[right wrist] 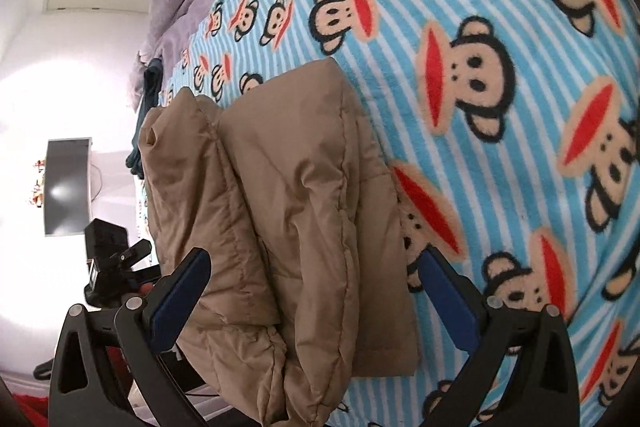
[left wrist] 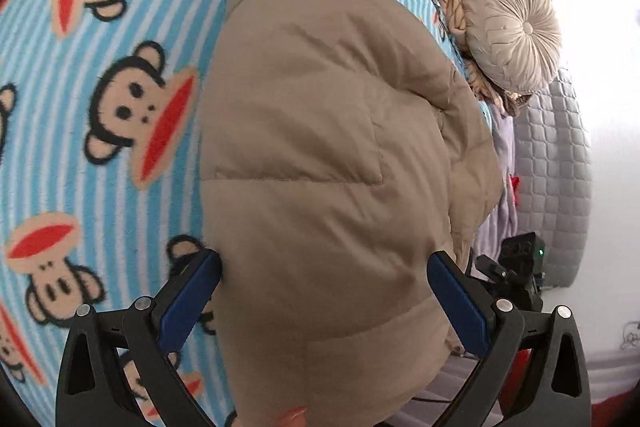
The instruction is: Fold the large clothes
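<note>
Our jacket [left wrist: 320, 131] lies folded on the monkey blanket [left wrist: 100, 99], near the bed's edge. Both the left gripper [left wrist: 324, 271] and right gripper [right wrist: 316, 267] stand released, fingers straddling it. It looks puffy, light, slippery; we'd pinch deep at a quilted seam.

Bare striped blanket [right wrist: 500, 155] beyond the folded tan jacket [right wrist: 288, 211]; round cushion [left wrist: 516, 27] crowding the far edge.
</note>
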Demonstrator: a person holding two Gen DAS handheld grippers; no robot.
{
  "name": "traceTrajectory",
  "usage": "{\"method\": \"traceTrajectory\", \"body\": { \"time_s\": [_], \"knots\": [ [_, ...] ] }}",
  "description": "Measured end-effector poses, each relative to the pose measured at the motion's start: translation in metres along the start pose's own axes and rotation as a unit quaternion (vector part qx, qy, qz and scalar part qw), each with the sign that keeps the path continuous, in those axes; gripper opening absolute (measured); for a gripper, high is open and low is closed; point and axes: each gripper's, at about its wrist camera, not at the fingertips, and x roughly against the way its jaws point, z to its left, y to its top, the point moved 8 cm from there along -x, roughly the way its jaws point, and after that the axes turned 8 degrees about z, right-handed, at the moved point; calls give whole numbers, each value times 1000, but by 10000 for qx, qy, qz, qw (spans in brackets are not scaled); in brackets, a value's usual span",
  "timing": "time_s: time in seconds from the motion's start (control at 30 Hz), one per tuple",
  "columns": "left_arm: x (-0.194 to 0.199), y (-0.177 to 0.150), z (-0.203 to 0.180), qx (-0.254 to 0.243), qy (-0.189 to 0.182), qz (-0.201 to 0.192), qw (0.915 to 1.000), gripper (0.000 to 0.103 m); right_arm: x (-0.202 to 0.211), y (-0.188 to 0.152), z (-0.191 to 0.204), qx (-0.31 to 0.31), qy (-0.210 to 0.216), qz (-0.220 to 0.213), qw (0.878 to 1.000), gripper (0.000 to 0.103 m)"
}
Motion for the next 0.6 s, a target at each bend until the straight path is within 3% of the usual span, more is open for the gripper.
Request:
{"method": "traceTrajectory", "body": {
  "time_s": [0.2,0.43,0.6],
  "knots": [
    [-14,3,0,-328,-29,153,9993,103,-29,13,-1,102,113,422,9990,103],
    [-21,8,14,-367,-274,187,9988,103,-62,27,8,216,750,942,9925,103],
    [-36,10,14,-367,-289,263,9986,103,-84,34,13,208,860,1182,9890,103]
  ]
}}
